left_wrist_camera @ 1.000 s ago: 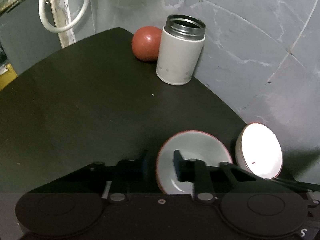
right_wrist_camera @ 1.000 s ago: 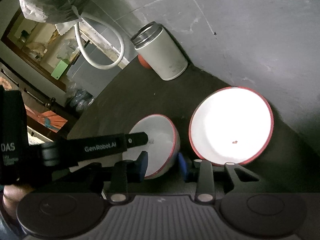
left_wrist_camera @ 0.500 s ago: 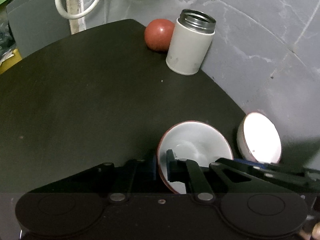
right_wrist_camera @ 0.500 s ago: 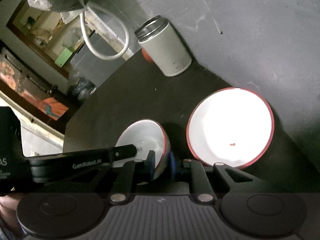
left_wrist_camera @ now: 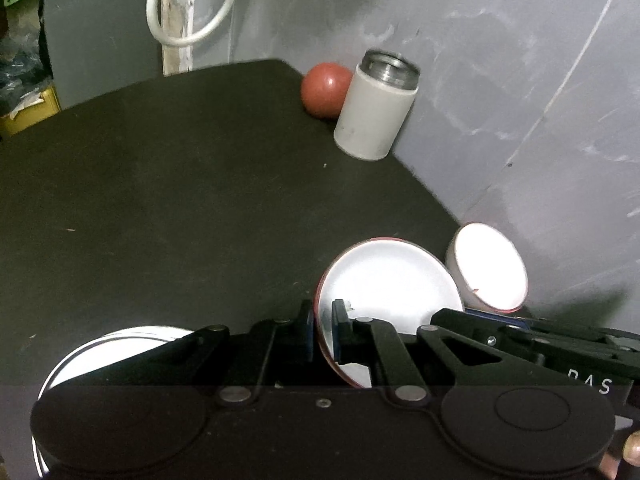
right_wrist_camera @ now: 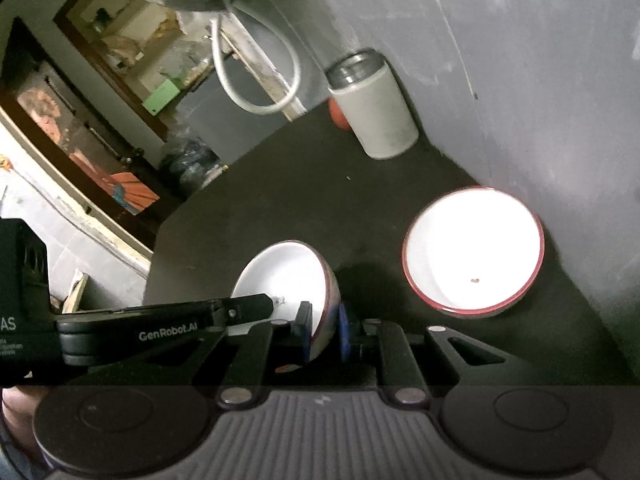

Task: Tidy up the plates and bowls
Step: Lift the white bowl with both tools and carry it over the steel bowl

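1. Both grippers pinch the same small white bowl with a red rim (left_wrist_camera: 388, 288). The left gripper (left_wrist_camera: 322, 334) has its jaws clamped across the bowl's near-left wall, one finger inside and one outside. The right gripper (right_wrist_camera: 324, 330) clamps the opposite side of the rim in the same way.
2. The step in hand appears to be carrying this bowl to the second white red-rimmed bowl (right_wrist_camera: 474, 256) and nesting it there. To do it well, the two grippers should move together as one, since any pull apart would strain or twist the thin rim.
3. The held bowl looks tilted in the right wrist view; it should be levelled before it is lowered, and centred over the target so rim does not strike rim.
4. The target bowl sits upright on the dark tabletop (left_wrist_camera: 180, 200), at the far right beside the grey wall, apart from the held bowl.
5. The held bowl is glossy, probably ceramic, with a pale inside, so it may slip.
6. A white plate (left_wrist_camera: 116, 354) lies at the near left, partly hidden.
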### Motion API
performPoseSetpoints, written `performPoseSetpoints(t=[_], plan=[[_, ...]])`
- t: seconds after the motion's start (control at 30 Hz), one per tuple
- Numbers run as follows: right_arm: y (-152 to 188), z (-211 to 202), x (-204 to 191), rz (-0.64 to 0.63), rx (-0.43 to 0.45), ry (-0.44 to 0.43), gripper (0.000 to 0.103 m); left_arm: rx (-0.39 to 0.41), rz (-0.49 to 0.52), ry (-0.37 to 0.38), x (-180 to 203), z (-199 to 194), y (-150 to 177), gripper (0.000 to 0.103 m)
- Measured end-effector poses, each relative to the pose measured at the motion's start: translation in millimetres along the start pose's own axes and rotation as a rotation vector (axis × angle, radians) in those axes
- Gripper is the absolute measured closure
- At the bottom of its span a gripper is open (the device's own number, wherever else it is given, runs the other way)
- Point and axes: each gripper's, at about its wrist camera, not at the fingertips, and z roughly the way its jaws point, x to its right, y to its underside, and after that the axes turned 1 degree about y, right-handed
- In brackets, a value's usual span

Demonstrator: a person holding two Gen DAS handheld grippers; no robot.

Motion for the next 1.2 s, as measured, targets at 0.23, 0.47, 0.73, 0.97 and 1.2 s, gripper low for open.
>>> performPoseSetpoints(t=[0.23, 0.47, 0.73, 0.97, 1.2], plan=[[4.8, -39.7, -13.3, -0.016, 0.047, -0.031, 0.088, 0.071, -0.007, 0.032, 8.7, -41.8, 9.1, 0.095], [17.7, -79.9, -26.8, -0.032, 0.09, -0.031, 0.088, 0.12, 0.003, 0.092, 16.6, -81.0, 21.7, 0.095], [49.0, -108.1, -38.5, -0.054, 0.072, 0.015, 0.088, 0.137, 0.014, 0.15, 22.3, -106.2, 43.3, 0.095], [75.1, -122.6, -42.9, -0.047, 0.029, 0.059, 0.088, 0.07, 0.004, 0.184, 20.1, -104.5, 73.2, 0.095], [92.8, -121.4, -38.9, -0.021, -0.021, 0.094, 0.088, 0.006, 0.019, 0.19, 21.6, -97.9, 94.7, 0.095]])
